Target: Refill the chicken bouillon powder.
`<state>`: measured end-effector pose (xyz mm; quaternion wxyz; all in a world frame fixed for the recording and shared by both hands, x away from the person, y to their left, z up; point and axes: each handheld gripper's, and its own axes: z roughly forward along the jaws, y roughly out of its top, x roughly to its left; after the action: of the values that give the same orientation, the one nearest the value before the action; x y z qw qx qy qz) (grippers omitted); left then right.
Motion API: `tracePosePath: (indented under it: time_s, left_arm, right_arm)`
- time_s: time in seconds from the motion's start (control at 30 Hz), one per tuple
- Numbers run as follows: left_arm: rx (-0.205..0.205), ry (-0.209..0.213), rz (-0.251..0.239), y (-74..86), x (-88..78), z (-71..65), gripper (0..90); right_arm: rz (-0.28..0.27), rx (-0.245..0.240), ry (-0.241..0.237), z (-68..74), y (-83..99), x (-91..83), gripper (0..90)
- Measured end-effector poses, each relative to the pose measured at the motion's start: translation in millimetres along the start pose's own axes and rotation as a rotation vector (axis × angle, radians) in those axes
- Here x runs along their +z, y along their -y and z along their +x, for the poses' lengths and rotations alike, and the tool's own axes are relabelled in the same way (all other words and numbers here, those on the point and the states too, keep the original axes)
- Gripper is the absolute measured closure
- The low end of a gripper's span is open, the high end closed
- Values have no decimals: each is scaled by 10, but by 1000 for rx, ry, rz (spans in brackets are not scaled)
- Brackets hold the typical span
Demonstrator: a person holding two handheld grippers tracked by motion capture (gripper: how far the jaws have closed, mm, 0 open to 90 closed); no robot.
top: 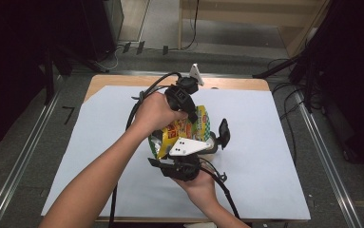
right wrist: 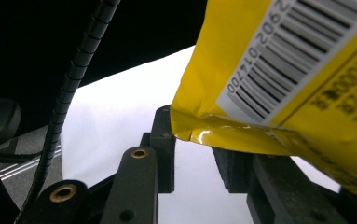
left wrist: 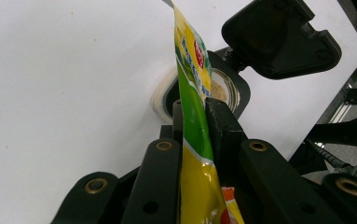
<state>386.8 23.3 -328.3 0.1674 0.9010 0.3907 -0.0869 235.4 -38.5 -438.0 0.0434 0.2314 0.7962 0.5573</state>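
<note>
**Yellow packet held between two grippers above a small pot**

A yellow and green packet (top: pixel 185 130) is held off the counter (top: pixel 274 156), near the middle of the white sheet that covers it. In the high view the left gripper (top: pixel 189 114) comes at the packet from the far side, gripped by the person's left hand (top: pixel 153 114), and the right gripper (top: pixel 182 164) sits at the near side in the right hand (top: pixel 201 183).

In the left gripper view the packet (left wrist: pixel 192 116) stands edge-on and runs up between that gripper's jaws, which are clamped on its thin edge. Beyond it, a small round pot (left wrist: pixel 223 91) of pale contents stands on the white sheet with its hinged black lid (left wrist: pixel 281 37) flipped open to one side.

In the right gripper view the packet's yellow back with a barcode (right wrist: pixel 297 60) hangs over the jaws. The jaws stand apart, with white sheet showing in the gap; the packet's lower fold lies across their tips, and I cannot tell whether they press on it. A ribbed black cable (right wrist: pixel 73 79) runs up the left side of that view.
</note>
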Motion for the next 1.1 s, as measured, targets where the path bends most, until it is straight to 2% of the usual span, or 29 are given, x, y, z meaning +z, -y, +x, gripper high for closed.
tracePosePath:
  time_s: [1.1]
  left_arm:
    - [8,-5,-6,-2,-3,-8,834]
  right_arm:
    - [1,0,6,-3,3,2,716]
